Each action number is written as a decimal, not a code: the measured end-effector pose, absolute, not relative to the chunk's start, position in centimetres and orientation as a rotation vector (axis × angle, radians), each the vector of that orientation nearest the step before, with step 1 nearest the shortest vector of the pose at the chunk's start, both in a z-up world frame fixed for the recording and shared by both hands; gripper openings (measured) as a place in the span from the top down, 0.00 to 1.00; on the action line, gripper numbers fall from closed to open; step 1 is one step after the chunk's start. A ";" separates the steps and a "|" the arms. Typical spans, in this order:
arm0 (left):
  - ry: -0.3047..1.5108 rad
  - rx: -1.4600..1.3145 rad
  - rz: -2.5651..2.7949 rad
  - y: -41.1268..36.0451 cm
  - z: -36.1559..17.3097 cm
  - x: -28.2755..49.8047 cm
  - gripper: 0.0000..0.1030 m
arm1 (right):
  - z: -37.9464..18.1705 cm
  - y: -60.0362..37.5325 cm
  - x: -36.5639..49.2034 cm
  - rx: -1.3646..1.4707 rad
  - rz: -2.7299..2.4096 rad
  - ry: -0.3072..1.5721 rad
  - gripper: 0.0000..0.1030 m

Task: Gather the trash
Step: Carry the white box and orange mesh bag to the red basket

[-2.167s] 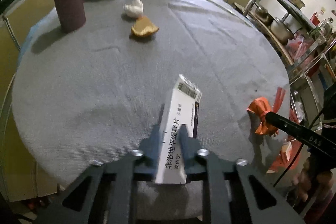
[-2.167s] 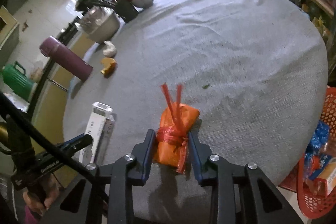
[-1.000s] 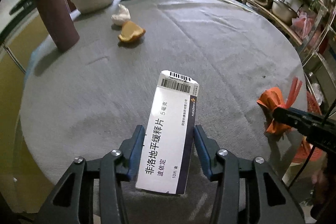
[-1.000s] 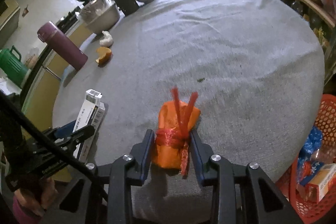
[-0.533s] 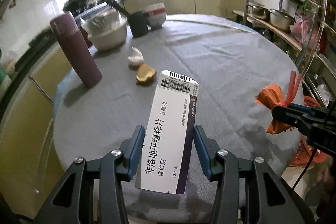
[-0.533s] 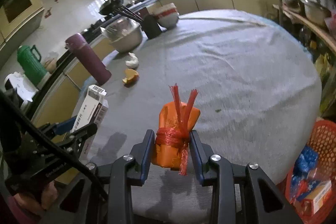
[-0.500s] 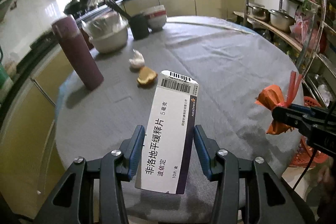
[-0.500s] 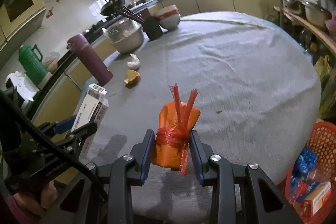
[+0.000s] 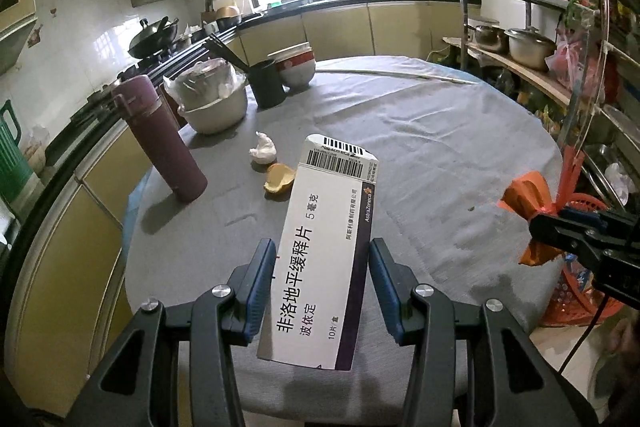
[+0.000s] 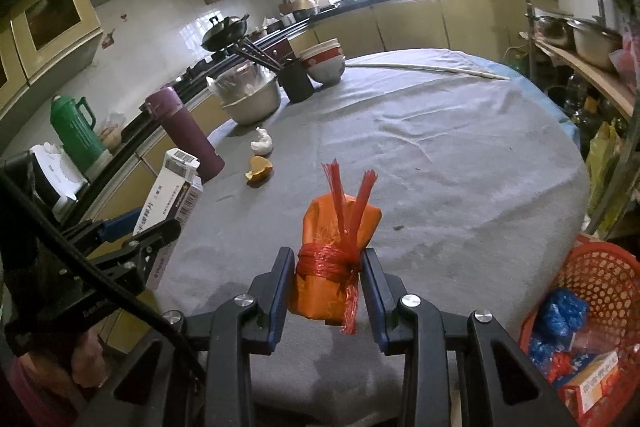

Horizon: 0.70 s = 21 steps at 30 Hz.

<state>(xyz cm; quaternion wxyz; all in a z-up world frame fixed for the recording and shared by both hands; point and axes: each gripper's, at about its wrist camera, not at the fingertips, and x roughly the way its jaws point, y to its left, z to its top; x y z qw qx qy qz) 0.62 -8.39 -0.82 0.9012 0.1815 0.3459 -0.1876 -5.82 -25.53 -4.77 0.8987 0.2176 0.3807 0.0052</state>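
Two items of trash lifted clear of the round cloth-covered surface (image 9: 460,131). The left hand-held gripper (image 9: 320,287) is clamped across the width of a white medicine carton (image 9: 320,255), which stands tilted above the near edge of the surface, barcode end uppermost. The right hand-held gripper (image 10: 326,289) is clamped on an orange wrapper bundle (image 10: 332,227) at its tie of red string, also held above the near edge. A red mesh basket (image 10: 592,287), already holding packaging, stands on the floor below the near right edge of the surface and is probably the destination.

Remaining on the surface toward its far left edge: a crumpled white tissue (image 9: 262,151) and an orange peel (image 9: 279,179), close together, with a maroon flask (image 9: 160,135), a covered bowl (image 9: 214,103), a dark cup (image 9: 266,85) and stacked bowls (image 9: 296,67) nearby.

Hazards, as judged:
- The carton is gripped only on its two narrow sides; thin card may buckle, letting it slide out in transit.
- The bundle is pinched at its soft, tied waist; it could slip through or the string could snag a pad on release.
- The basket lies to the right, so the left load must cross toward the right hand-held gripper; the two may collide.
- Releasing too early would drop an item onto the floor beside the basket rim.
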 end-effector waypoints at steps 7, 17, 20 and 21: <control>0.704 0.393 -0.393 -9.9 -0.3 -0.2 0.52 | -5.0 -27.5 -7.8 0.482 -0.014 0.779 0.65; 0.681 0.428 -0.418 -12.7 0.2 -1.4 0.52 | -4.7 -30.0 -10.8 0.511 -0.047 0.738 0.65; 0.672 0.442 -0.431 -13.7 0.3 -2.0 0.52 | -4.5 -30.7 -11.6 0.514 -0.058 0.724 0.65; 0.670 0.446 -0.435 -14.1 0.3 -2.1 0.52 | -4.5 -31.0 -11.8 0.516 -0.062 0.720 0.65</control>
